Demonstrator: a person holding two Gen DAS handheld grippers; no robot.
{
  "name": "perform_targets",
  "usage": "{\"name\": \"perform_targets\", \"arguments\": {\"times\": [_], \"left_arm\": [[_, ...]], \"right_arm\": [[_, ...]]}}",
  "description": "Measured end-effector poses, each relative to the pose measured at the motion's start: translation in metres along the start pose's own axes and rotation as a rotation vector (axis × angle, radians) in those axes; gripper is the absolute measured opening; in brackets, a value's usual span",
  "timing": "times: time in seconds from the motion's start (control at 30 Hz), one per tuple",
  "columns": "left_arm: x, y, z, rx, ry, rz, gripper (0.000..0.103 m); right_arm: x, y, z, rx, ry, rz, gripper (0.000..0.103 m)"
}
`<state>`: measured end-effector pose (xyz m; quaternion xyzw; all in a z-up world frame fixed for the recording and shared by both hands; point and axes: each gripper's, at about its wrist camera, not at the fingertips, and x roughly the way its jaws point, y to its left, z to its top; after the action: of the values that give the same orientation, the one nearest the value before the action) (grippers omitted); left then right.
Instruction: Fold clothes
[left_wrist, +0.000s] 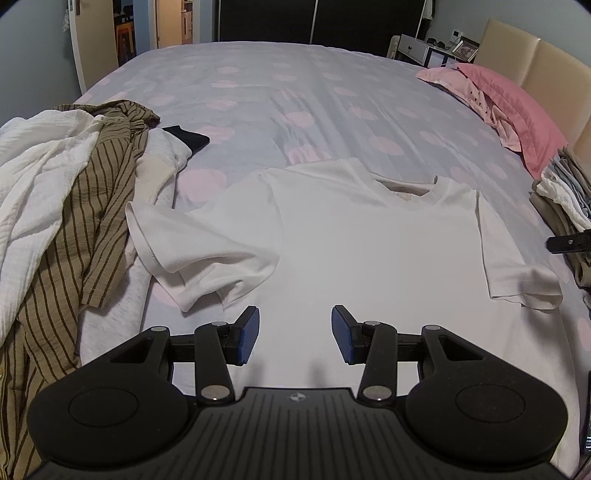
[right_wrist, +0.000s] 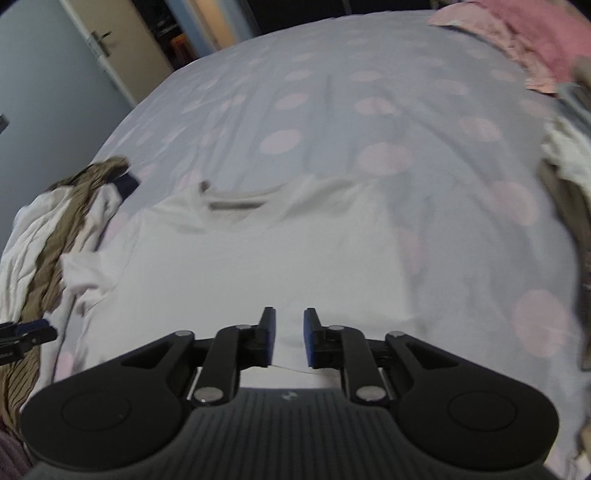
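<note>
White T-shirt (left_wrist: 369, 236) is seen laid flat, front down or up cannot be told, on the bed (left_wrist: 295, 96), collar pointing away from the cameras and toward the far side. Its left sleeve (left_wrist: 192, 236) is spread out toward the laundry pile; the right sleeve (left_wrist: 517, 273) lies flat with a slight curl at the hem. In the right wrist view the same shirt (right_wrist: 240, 266) is recorded, blurred, with the collar area rumpled.

Left gripper (left_wrist: 295, 332) is held just above the lower body of the shirt, jaws spread wide, nothing between the blue pads (left_wrist: 247, 334). Right gripper (right_wrist: 290, 338) is held over the shirt near its hem, jaws parted by a narrower gap, no cloth pinched; whether the tips touch the fabric cannot be told.

Bedding is noted as pale lilac with pink dots. A pile of unfolded clothes (left_wrist: 55, 206) lies at the left edge, just beside the left sleeve: a white crinkled garment (left_wrist: 40, 166), a tan striped shirt (left_wrist: 92, 192), and a dark item (left_wrist: 188, 138) beyond. At the right edge a stack of folded clothes (left_wrist: 565, 199) is seen, with pink pillows (left_wrist: 517, 107) behind it against a beige headboard (left_wrist: 535, 62). An open door (left_wrist: 99, 48) shows at far left.
</note>
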<state>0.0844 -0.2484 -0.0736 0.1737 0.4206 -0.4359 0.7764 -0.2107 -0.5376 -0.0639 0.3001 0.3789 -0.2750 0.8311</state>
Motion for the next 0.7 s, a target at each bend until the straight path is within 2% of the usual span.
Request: {"name": "perform_targets", "arguments": {"times": [0.23,0.43,0.53,0.57,0.67,0.7], "left_arm": [[0.004,-0.014,-0.007,0.07,0.021,-0.04,0.041],[0.01,-0.036,-0.017,0.135,0.053,-0.067,0.041],[0.011,-0.042,-0.017,0.136,0.053,-0.067,0.041],[0.011,-0.045,-0.018,0.139,0.054,-0.073,0.041],[0.013,-0.052,-0.018,0.152,0.06,-0.095,0.041],[0.014,-0.054,-0.018,0.156,0.062,-0.103,0.041]], "right_arm": [[-0.018,-0.029,-0.036,-0.003,0.004,-0.136,0.026],[-0.012,-0.022,-0.084,-0.08,0.018,-0.22,0.029],[0.003,-0.019,-0.094,-0.123,-0.012,-0.295,0.029],[0.005,-0.02,-0.094,-0.113,-0.032,-0.305,0.027],[0.003,-0.021,-0.088,-0.046,-0.082,-0.294,0.005],[0.001,-0.021,-0.086,-0.019,-0.09,-0.284,0.004]]}}
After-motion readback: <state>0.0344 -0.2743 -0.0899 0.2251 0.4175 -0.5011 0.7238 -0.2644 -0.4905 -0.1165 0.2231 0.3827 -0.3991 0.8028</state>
